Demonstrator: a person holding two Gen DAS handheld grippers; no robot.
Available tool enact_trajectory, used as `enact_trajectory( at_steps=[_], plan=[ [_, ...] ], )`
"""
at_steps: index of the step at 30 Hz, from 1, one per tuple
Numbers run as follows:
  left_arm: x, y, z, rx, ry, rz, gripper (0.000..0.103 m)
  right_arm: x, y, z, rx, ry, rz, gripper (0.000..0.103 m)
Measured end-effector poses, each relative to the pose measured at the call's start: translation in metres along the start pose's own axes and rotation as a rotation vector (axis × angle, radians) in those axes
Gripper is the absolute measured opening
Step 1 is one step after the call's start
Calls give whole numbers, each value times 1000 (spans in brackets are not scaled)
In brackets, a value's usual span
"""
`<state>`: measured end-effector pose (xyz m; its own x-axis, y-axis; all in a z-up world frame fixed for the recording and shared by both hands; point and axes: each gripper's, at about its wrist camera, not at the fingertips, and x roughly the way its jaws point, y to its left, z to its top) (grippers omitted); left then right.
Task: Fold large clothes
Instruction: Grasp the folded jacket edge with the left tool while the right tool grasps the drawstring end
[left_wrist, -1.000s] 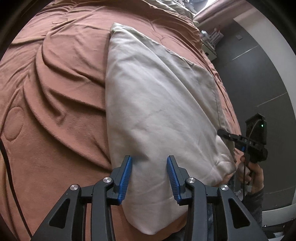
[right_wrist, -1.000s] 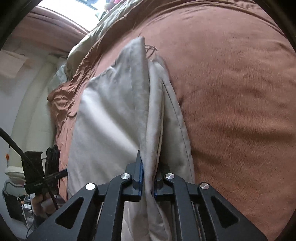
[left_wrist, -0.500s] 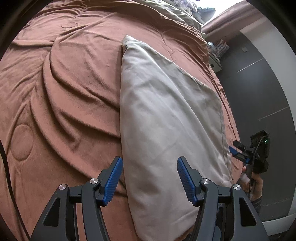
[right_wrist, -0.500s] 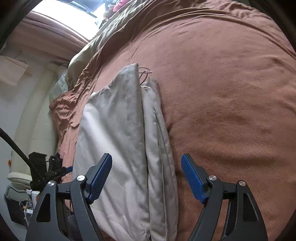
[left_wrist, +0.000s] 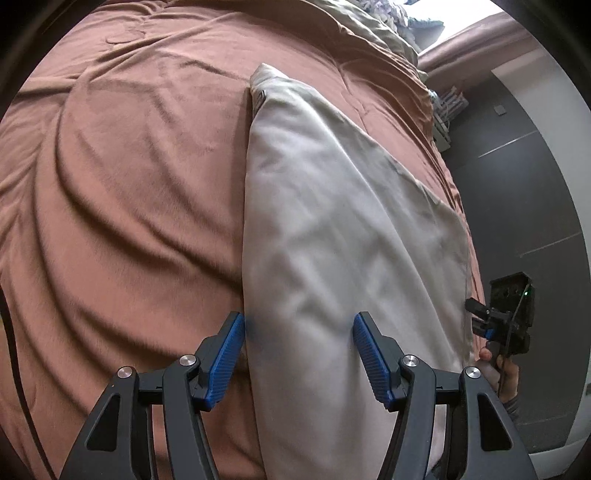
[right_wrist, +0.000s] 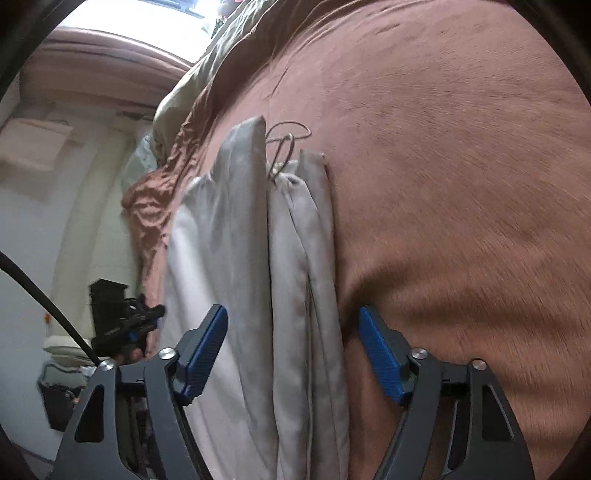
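Both released, the left tongs (left_wrist: 298, 325) and the closing right tongs (right_wrist: 293, 319) straddle the folded grey garment (left_wrist: 332, 229) on the bed (left_wrist: 129, 166), likely poised for another fold.

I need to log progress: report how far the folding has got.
Done: the beige garment lies folded lengthwise into a long strip on the brown bedspread. In hand: nothing; the left gripper is open, and the right gripper grips nothing, its jaws closing slightly. Left: probably folding the strip across its length.
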<state>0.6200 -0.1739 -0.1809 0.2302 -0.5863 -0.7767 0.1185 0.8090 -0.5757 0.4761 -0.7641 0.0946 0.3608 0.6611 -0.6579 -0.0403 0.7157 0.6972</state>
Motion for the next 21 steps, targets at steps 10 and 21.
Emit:
enact_trajectory(
  at_steps=[10, 21],
  plan=[
    [17, 8, 41, 7, -8, -5, 63, 41, -29, 53, 43, 94, 124, 51],
    [28, -3, 70, 31, -45, 57, 50, 42, -16, 55, -22, 75, 28, 24]
  ],
)
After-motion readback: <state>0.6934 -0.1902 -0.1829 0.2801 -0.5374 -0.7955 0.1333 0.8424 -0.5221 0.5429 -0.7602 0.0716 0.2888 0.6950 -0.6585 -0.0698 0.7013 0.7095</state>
